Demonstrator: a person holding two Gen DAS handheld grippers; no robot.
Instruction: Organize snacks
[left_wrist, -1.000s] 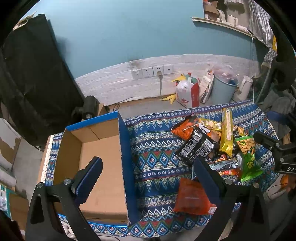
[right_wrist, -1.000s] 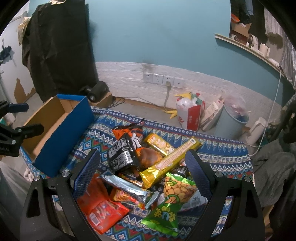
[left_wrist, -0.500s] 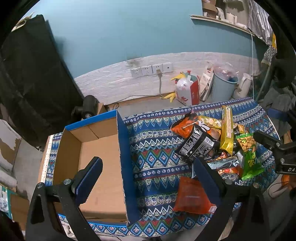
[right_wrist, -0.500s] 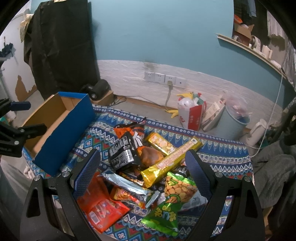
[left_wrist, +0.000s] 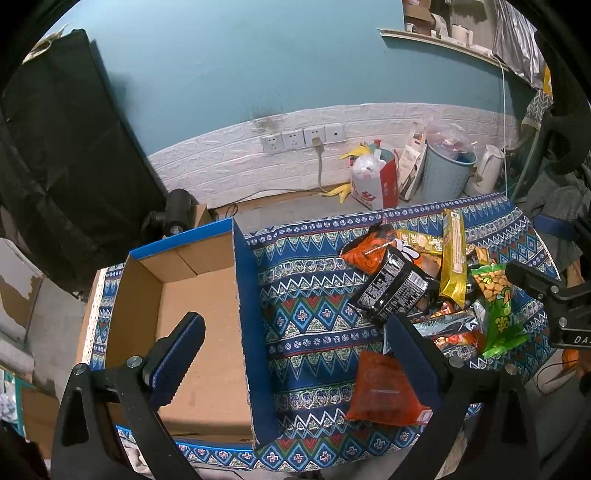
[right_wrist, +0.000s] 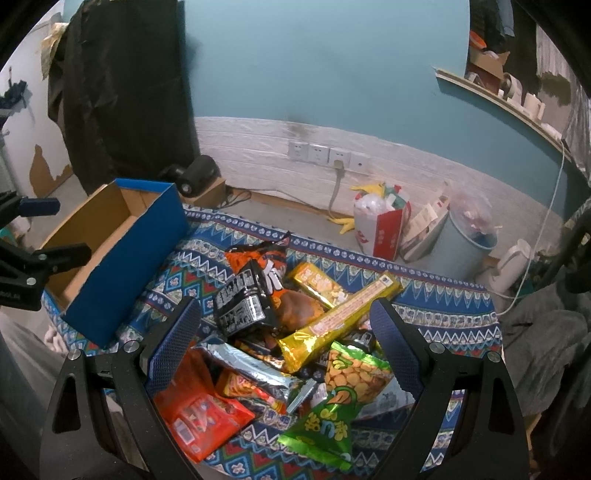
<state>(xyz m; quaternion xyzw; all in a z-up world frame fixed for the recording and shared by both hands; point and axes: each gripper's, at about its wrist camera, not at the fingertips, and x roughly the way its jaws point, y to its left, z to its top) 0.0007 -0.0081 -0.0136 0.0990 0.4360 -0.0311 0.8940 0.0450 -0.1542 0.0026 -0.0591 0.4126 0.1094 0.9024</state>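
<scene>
a table draped in a blue patterned cloth (left_wrist: 314, 325) carries an open cardboard box with blue outer walls (left_wrist: 207, 317) on its left part and a heap of snack packets on its right. the left gripper (left_wrist: 291, 354) hangs above the box's right wall with its fingers spread wide, holding nothing. the right gripper (right_wrist: 286, 343) hovers over the heap, its fingers likewise apart and empty. in the heap, a long yellow foil packet (right_wrist: 340, 325) lies slantwise across the top, touching a black packet with white print (right_wrist: 242, 306) to its left. a green bag of peanuts (right_wrist: 340, 402) sits at the near right, and a flat red-orange packet (right_wrist: 199, 417) at the near left, just beside a silver foil wrapper (right_wrist: 251, 373); what lies beneath them cannot be made out. the box holds no packet.
</scene>
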